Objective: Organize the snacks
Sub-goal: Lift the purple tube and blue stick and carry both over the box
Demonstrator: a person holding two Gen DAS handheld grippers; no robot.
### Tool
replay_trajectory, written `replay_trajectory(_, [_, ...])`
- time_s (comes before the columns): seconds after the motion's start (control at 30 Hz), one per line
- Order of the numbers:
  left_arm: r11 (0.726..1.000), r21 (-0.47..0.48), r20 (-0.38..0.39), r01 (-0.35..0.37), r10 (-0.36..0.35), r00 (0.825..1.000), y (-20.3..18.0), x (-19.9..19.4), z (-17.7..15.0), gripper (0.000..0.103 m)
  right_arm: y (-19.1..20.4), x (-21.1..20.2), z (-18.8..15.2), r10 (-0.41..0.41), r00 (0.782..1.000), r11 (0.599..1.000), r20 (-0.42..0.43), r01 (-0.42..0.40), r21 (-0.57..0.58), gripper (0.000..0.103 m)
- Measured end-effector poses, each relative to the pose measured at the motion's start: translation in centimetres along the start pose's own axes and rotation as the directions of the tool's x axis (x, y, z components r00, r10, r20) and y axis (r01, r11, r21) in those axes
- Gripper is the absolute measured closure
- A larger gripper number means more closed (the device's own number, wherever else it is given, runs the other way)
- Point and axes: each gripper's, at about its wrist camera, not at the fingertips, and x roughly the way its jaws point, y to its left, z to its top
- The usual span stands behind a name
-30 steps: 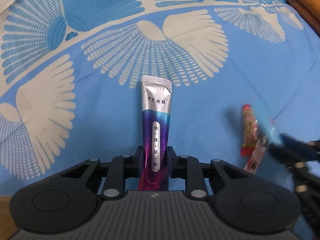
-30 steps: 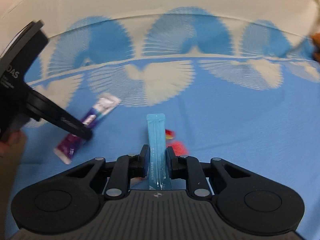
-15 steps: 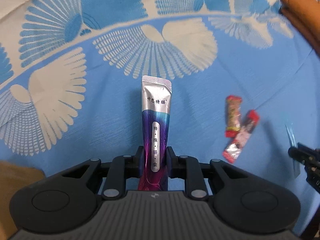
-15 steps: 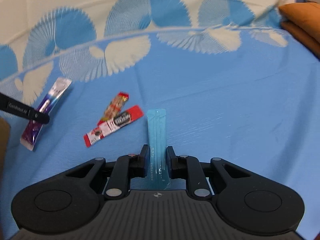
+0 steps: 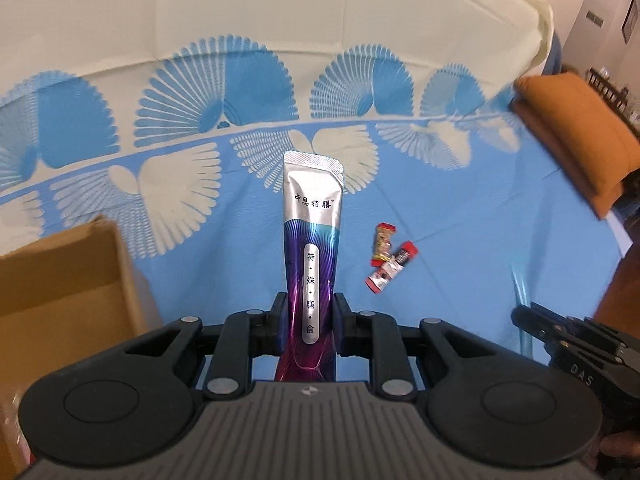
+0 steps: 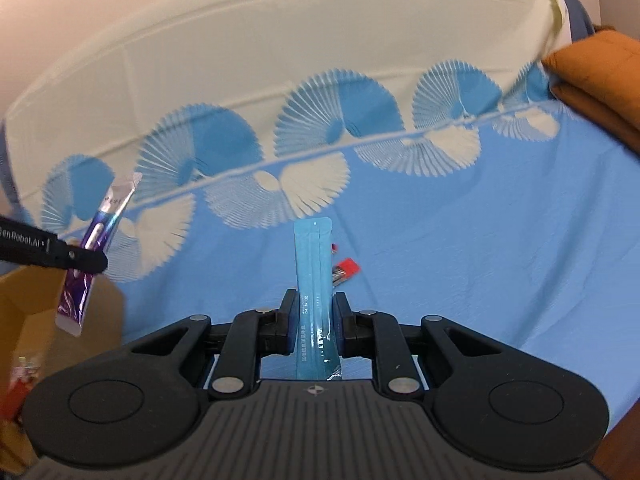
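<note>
My left gripper (image 5: 310,312) is shut on a silver and purple stick sachet (image 5: 313,240) and holds it upright above the blue cloth. My right gripper (image 6: 313,312) is shut on a light blue stick sachet (image 6: 314,276). The right wrist view also shows the purple sachet (image 6: 100,236) in the left gripper's fingers (image 6: 86,260), over a brown cardboard box (image 6: 44,312). Two small red snack packets (image 5: 390,258) lie on the cloth; in the right wrist view they (image 6: 346,270) are partly hidden behind the blue sachet. The right gripper shows at the left wrist view's right edge (image 5: 532,320).
The cardboard box (image 5: 60,280) stands at the left, with some red packets inside (image 6: 22,372). A blue and cream patterned cloth (image 5: 440,208) covers the surface. An orange cushion (image 5: 576,128) lies at the far right.
Both grippers have lifted and drawn back with their sachets. The left one has moved toward the cardboard box, which has come into view. The two red packets stay on the cloth.
</note>
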Motion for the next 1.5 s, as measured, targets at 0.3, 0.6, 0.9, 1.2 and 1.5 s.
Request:
replay_trajectory(0.3, [1.0, -0.012, 0.084, 0.002, -0.001, 0.997, 1.1, -10.5, -5.5, 0.079, 6.0, -8.2, -1.3, 0.12, 0.993, 0.99, 0.013, -0.119, -0.071, 0.083])
replay_trajectory(0.6, [0.995, -0.083, 0.083, -0.047, 0.054, 0.995, 5.2, -18.5, -14.6, 0.079, 14.3, -13.2, -5.6, 0.264, 0.963, 0.945, -0.063, -0.271, -0.182, 0.083])
replay_trajectory(0.9, [0.975, -0.199, 0.081, -0.096, 0.114, 0.99, 10.8, -23.3, -22.7, 0.079, 21.2, -16.2, -9.1, 0.316, 0.94, 0.893, -0.131, -0.341, -0.295, 0.083])
replay_trajectory(1.2, [0.96, -0.261, 0.104, -0.106, 0.137, 0.985, 14.5, -25.4, -25.3, 0.079, 24.6, -17.4, -9.7, 0.309, 0.943, 0.873, -0.12, -0.332, -0.357, 0.083])
replay_trajectory(1.5, [0.954, -0.286, 0.133, -0.089, 0.132, 0.982, 15.2, -25.8, -25.1, 0.079, 25.8, -17.2, -9.8, 0.297, 0.947, 0.864, -0.123, -0.321, -0.389, 0.083])
